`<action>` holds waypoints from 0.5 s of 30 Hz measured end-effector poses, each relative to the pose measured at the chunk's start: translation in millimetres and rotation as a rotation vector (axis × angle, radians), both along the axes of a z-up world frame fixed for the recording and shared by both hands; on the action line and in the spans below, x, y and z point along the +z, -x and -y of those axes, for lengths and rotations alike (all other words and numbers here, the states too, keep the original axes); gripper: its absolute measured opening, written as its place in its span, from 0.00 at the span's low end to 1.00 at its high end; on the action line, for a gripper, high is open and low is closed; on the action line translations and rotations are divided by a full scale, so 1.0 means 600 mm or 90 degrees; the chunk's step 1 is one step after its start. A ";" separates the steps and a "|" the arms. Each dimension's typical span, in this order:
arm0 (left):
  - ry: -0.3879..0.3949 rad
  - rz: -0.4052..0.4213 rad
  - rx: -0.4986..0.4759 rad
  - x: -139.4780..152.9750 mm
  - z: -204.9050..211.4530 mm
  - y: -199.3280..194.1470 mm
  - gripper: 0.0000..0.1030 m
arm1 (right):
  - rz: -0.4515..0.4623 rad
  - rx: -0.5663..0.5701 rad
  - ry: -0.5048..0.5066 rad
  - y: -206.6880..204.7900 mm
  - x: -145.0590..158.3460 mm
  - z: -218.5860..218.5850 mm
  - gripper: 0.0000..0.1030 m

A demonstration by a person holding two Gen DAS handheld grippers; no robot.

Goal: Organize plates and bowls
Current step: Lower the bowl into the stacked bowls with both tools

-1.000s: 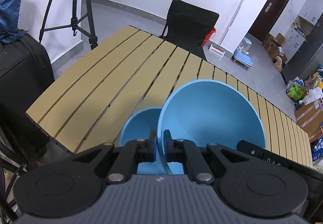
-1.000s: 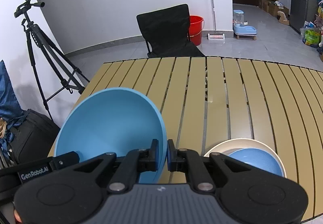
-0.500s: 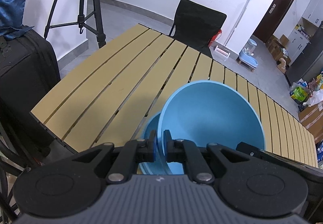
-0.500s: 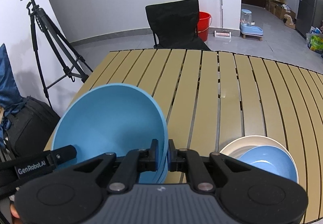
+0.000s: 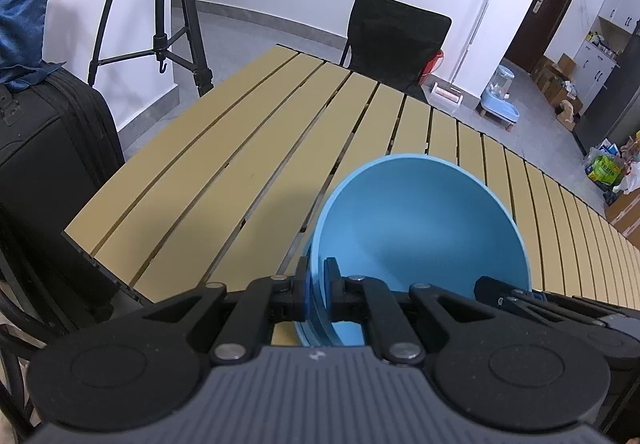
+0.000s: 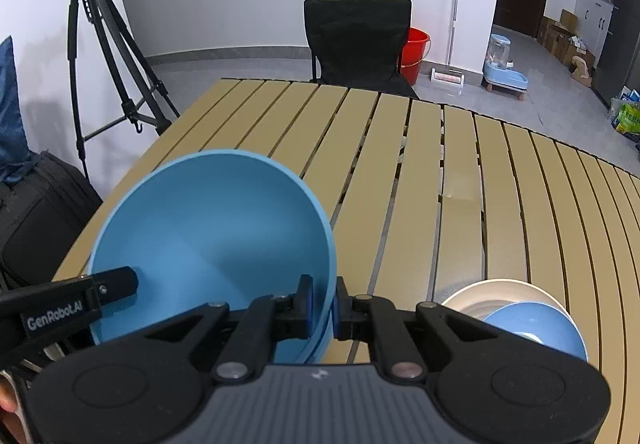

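My left gripper (image 5: pixel 316 286) and right gripper (image 6: pixel 322 302) each pinch opposite rims of a large blue bowl (image 6: pixel 212 240) above the slatted table (image 6: pixel 460 180)

"GenRobot.AI" is printed on the left tool (image 6: pixel 82 306).

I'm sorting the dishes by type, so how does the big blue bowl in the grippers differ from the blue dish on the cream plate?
The large blue bowl is deep and tilted, pinched at opposite rims by the left gripper and right gripper; the small blue dish is shallower and ungripped. The bowl sits over another blue bowl's rim; the dish rests in the cream plate. Both are plain blue and round.
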State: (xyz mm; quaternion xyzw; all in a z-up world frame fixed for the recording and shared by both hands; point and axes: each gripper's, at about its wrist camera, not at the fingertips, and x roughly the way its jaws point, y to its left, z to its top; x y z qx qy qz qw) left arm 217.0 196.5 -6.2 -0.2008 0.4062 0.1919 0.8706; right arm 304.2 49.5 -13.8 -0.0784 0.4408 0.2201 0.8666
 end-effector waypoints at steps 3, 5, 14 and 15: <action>-0.009 -0.002 -0.001 -0.005 0.001 -0.001 0.07 | 0.004 0.003 0.009 0.001 -0.007 -0.003 0.09; -0.013 -0.004 -0.002 -0.008 0.001 -0.002 0.07 | 0.006 0.005 0.016 0.002 -0.013 -0.007 0.09; -0.039 -0.009 -0.001 -0.014 0.010 -0.003 0.07 | 0.027 0.014 0.035 0.008 -0.028 -0.021 0.10; -0.042 -0.009 -0.001 -0.014 0.010 -0.003 0.07 | 0.030 0.016 0.041 0.009 -0.030 -0.023 0.11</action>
